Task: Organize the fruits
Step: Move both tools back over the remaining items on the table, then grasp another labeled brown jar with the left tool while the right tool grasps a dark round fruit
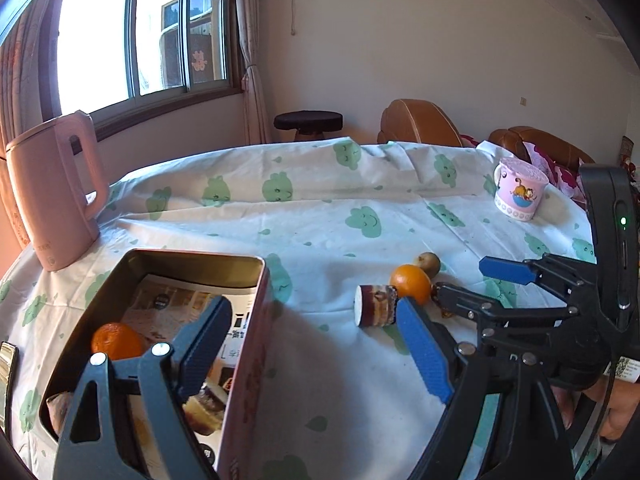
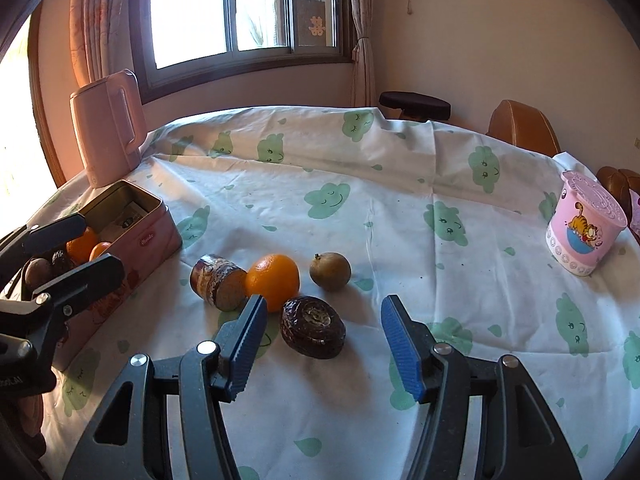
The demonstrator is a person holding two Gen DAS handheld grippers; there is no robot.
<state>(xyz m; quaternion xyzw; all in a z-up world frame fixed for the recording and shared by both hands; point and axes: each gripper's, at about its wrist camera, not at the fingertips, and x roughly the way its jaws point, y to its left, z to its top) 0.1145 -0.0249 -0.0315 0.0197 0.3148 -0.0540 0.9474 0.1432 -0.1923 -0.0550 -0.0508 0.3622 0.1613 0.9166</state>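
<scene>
An open pink tin [image 1: 256, 280] [image 2: 160, 216] lined with printed paper holds oranges [image 1: 116, 340] [image 2: 82, 244] and darker fruit. My left gripper [image 1: 316, 344] [image 2: 68, 254] stands open and empty at the tin's near right wall. On the cloth lie a cut purple-skinned chunk [image 2: 218, 282] [image 1: 374, 306], an orange [image 2: 273, 280] [image 1: 410, 282], a brown round fruit [image 2: 330, 271] [image 1: 428, 264] and a dark wrinkled fruit [image 2: 312, 332]. My right gripper [image 2: 324, 340] [image 1: 480, 286] is open, with the dark fruit between its fingertips and clear of both pads.
A pink kettle [image 1: 52, 192] [image 2: 108, 136] stands at the table's far left by the window. A pink cartoon cup [image 1: 520, 190] [image 2: 584, 228] sits at the right edge. Brown chairs [image 1: 416, 122] and a dark stool [image 1: 308, 122] are behind the table. A hand [image 1: 616, 404] holds the right gripper.
</scene>
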